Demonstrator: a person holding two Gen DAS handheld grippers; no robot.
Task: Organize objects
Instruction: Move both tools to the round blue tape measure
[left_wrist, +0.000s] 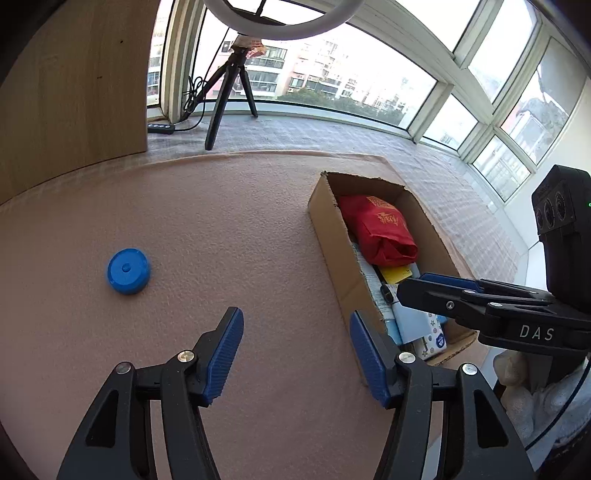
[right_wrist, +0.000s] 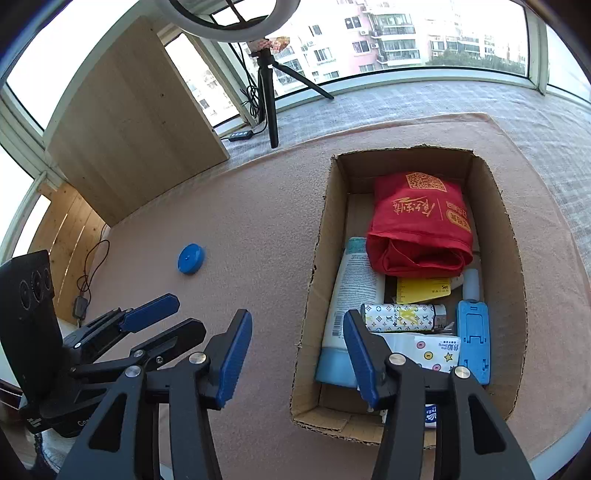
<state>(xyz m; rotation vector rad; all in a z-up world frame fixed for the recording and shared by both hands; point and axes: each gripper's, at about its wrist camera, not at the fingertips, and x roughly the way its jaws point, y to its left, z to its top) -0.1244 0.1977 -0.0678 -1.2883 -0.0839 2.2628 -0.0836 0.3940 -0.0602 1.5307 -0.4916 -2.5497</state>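
A blue round cap (left_wrist: 128, 271) (right_wrist: 190, 258) lies alone on the pink mat (left_wrist: 229, 221), left of an open cardboard box (left_wrist: 325, 221) (right_wrist: 321, 236). The box holds a red folded bag (left_wrist: 376, 229) (right_wrist: 417, 229), a white and blue tube (right_wrist: 352, 295), a yellow card (right_wrist: 421, 290), a patterned cylinder (right_wrist: 402, 317), a blue stand (right_wrist: 474, 339) and a tissue pack (right_wrist: 432, 352). My left gripper (left_wrist: 295, 332) (right_wrist: 181, 314) is open and holds nothing, over the mat between cap and box. My right gripper (right_wrist: 297, 332) (left_wrist: 413, 284) is open and holds nothing, straddling the box's near-left wall.
A ring light on a black tripod (left_wrist: 229, 92) (right_wrist: 267, 92) stands beyond the mat on grey cloth, with a cable controller (left_wrist: 160, 128) beside it. A wooden panel (left_wrist: 74, 92) (right_wrist: 136, 122) stands at the back left. A gloved hand (left_wrist: 517, 373) holds the right gripper.
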